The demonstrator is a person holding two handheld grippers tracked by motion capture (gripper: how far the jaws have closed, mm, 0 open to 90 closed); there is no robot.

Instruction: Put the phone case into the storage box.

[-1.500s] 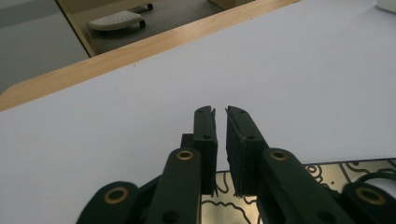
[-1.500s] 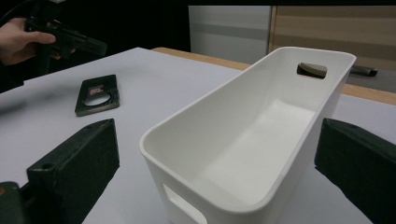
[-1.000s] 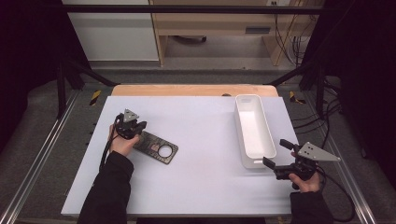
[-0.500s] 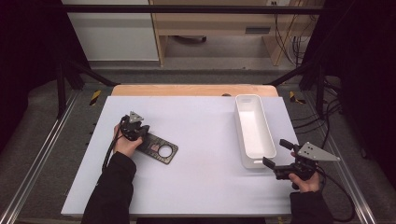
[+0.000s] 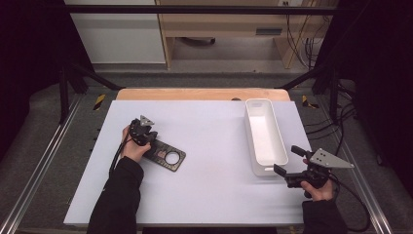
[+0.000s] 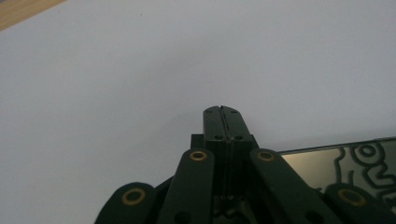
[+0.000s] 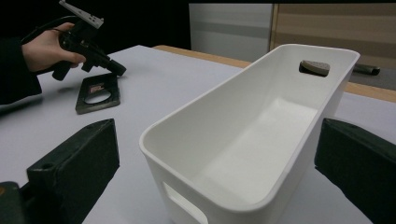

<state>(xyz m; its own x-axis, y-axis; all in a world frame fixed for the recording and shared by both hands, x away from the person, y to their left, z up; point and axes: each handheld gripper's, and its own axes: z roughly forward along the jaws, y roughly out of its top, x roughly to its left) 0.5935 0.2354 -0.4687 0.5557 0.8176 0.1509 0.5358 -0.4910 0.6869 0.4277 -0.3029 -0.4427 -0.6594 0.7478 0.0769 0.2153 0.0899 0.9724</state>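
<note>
left gripper (image 5: pixel 146 138): has slid a bit nearer the flat black plate with a round hole (image 5: pixel 166 157); jaws shut tight, holding nothing | right gripper (image 5: pixel 288 162): jaws wide open, empty, by the long white plastic bin (image 5: pixel 265 137) | plate lies flat on the pale table (image 5: pixel 209 195); no grab yet

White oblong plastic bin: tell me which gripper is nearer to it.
Right. The right gripper sits at the near end of the white oblong plastic bin, jaws open toward it. The left gripper, jaws shut, is far across the table at the flat black plate.
</note>
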